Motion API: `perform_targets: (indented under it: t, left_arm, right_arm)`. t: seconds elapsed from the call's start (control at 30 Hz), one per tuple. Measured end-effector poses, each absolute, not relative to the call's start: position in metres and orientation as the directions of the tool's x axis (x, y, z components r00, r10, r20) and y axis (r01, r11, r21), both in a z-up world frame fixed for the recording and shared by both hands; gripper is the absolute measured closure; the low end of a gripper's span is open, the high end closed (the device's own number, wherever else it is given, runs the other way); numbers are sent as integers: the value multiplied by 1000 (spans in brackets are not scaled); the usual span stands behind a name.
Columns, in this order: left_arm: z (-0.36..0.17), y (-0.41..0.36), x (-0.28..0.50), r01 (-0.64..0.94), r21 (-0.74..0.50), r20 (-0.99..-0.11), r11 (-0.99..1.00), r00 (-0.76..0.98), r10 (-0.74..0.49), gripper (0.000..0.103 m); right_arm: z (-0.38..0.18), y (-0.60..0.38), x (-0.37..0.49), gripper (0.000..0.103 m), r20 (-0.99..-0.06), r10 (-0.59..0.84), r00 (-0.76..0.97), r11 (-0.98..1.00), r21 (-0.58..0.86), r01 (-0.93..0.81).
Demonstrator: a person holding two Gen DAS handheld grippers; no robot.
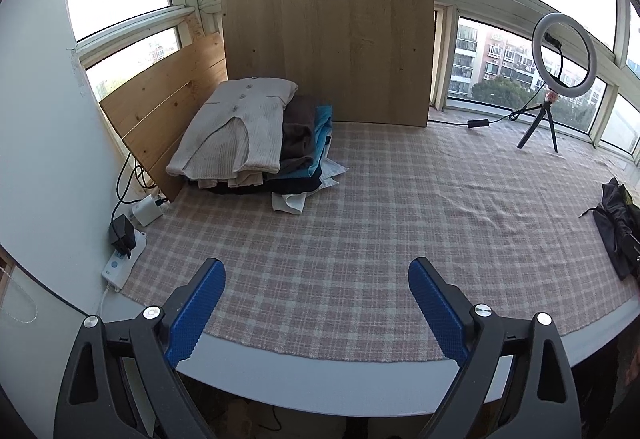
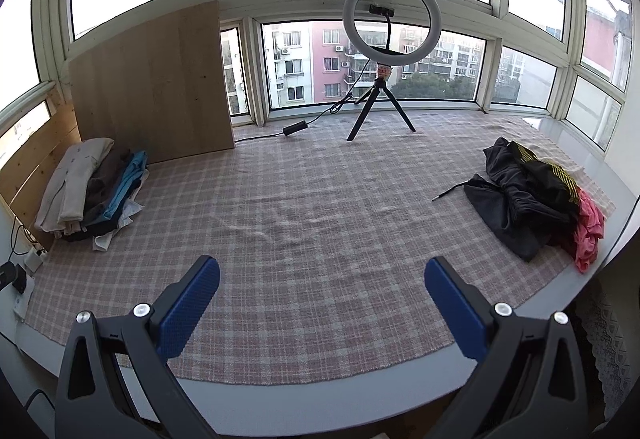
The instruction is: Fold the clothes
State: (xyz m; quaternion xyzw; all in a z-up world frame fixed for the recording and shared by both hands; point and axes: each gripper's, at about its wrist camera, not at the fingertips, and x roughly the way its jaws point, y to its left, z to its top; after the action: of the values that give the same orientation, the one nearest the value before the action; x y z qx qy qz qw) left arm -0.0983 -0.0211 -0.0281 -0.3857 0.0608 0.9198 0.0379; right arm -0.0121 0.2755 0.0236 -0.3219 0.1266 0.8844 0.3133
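The unfolded heap (image 2: 532, 199), dark garments with a pink one underneath, lies crumpled on the plaid cloth (image 2: 320, 207), well to the right of the ring light (image 2: 390, 19) and nearer me than its tripod. A drawstring trails from the heap toward the light's side. The folded stack (image 1: 240, 131), beige cardigan on top, sits far to the light's left, against the wooden board (image 1: 328, 47).

My right claw (image 2: 322, 303) hovers over the cloth's near edge, blue pads spread wide, nothing between them. My left claw (image 1: 316, 303) is likewise spread and empty.

Risks, as I judge them:
- The heap is tangled; pinching one dark layer may drag the pink garment along with it.
- The drawstring could snag a pad or pull the garment askew.
- The cloth already shows wrinkles toward the middle; a low pinch may catch it with the garment.
- The heap sits near the ledge's right edge; a sideways tug could spill it off.
- A wide sweep might clip the tripod or its cable.
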Motion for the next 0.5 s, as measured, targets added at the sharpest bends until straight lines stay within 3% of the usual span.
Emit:
perform_targets:
  t: [0.5]
  left_arm:
    - [-28,4,-160,-240,52,-698,-969,-703,137,10]
  right_arm:
    - [25,292,-34,0,-639,535,-553,-709,17,-705]
